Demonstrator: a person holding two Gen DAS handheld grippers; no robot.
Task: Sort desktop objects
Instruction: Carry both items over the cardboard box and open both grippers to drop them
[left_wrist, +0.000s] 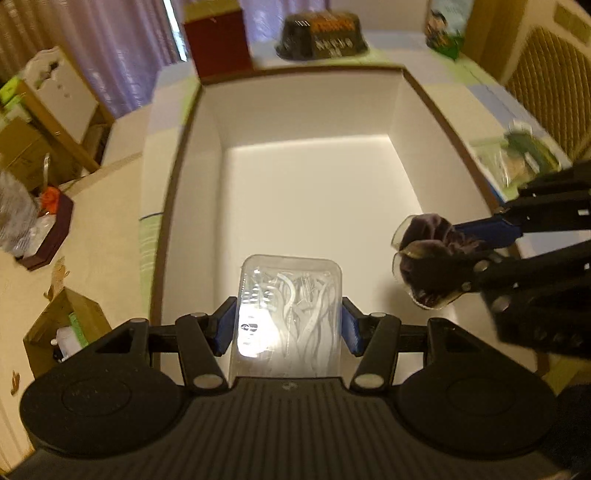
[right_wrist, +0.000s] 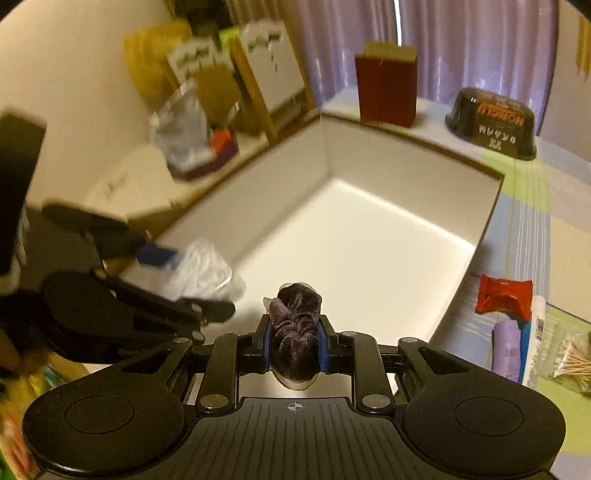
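A large white cardboard box lies open on the table, with nothing on its floor. My left gripper is shut on a clear plastic case of dental floss picks, held over the box's near end. In the right wrist view that case shows at the left, blurred, between the left gripper's blue pads. My right gripper is shut on a dark purple velvet scrunchie in clear wrapping. The scrunchie hangs over the box's right side in the left wrist view.
Behind the box stand a dark red box and a black food tub. Right of the box lie a red packet, a purple tube, a white tube and bagged cotton swabs.
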